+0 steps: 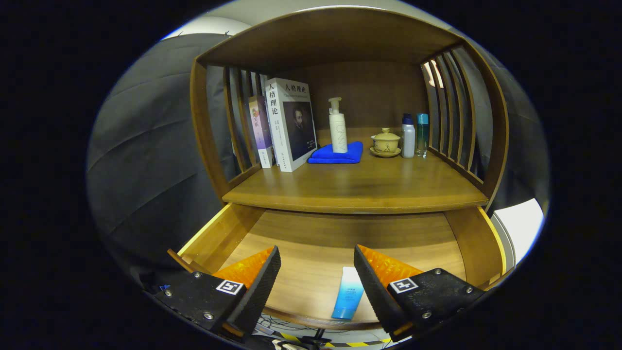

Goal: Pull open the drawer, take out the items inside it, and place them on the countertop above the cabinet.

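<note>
The drawer (pixel 340 243) stands pulled out under the tabletop (pixel 359 187), and a tube (pixel 348 293) lies flat on its floor near the front edge, cap end toward the claw. The claw (pixel 317 287) hangs above it, spread wide and holding nothing, with the tube between the fingers and close to the right one. The tube looks light, soft-walled and a bit slick (squeeze too hard and it may squirt out sideways), so I'd pinch it across its flat middle. The claw points forward and tips downward into the drawer. The tabletop already carries books (pixel 291 124), a pump bottle (pixel 337 129) on a cloth (pixel 336 153), and a lidded cup (pixel 386 142).
</note>
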`<move>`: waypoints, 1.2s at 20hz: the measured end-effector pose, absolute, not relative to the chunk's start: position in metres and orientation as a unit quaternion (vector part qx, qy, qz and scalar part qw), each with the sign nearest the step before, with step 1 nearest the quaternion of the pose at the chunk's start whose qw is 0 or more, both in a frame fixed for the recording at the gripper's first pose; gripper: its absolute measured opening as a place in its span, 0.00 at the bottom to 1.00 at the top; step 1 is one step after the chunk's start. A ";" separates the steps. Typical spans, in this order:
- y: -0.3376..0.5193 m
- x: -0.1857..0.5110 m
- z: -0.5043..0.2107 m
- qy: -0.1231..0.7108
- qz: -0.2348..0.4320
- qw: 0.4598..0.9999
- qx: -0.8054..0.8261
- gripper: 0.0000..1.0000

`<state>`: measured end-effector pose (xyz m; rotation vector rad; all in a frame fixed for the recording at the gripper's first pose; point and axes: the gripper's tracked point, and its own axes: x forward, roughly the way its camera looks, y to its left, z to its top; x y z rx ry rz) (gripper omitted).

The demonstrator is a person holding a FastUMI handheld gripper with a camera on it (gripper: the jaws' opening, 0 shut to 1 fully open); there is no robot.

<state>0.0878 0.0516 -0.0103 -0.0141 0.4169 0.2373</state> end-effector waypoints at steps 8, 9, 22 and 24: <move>0.018 0.109 -0.077 0.338 0.094 0.936 -0.024 0.94; 0.016 0.109 -0.085 0.357 0.096 0.929 -0.024 0.94; -0.001 0.105 -0.130 0.517 0.074 0.853 -0.003 0.89; -0.003 0.102 -0.136 0.526 0.069 0.847 -0.008 0.88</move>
